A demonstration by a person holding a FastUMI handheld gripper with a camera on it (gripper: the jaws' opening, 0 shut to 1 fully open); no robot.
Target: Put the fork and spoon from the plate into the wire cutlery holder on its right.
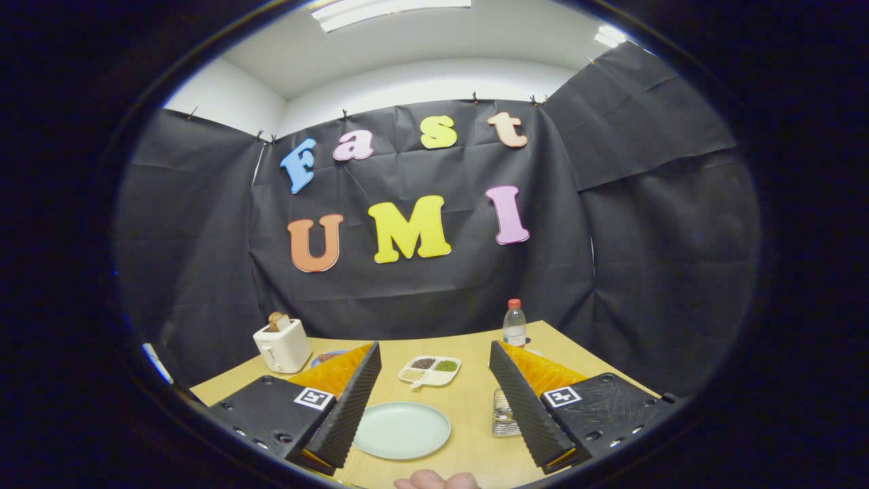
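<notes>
We're hovering over a tan wooden table walled by black cloth, white ceiling above. Our gripper is gaping wide, holding nothing. The pale green plate is lying between the fingers, looking bare; the wire cutlery holder is peeking out against the right finger. Beyond, we're seeing a divided snack dish, a toaster and a water bottle near the far edge. Fingertips are showing at the near edge.

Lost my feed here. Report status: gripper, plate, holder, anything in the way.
Gripper open, holding nothing. Plate between the fingers, bare, no fork or spoon seen on it. Wire holder by the right finger; contents unclear. A fingertip at the table's near edge.
</notes>
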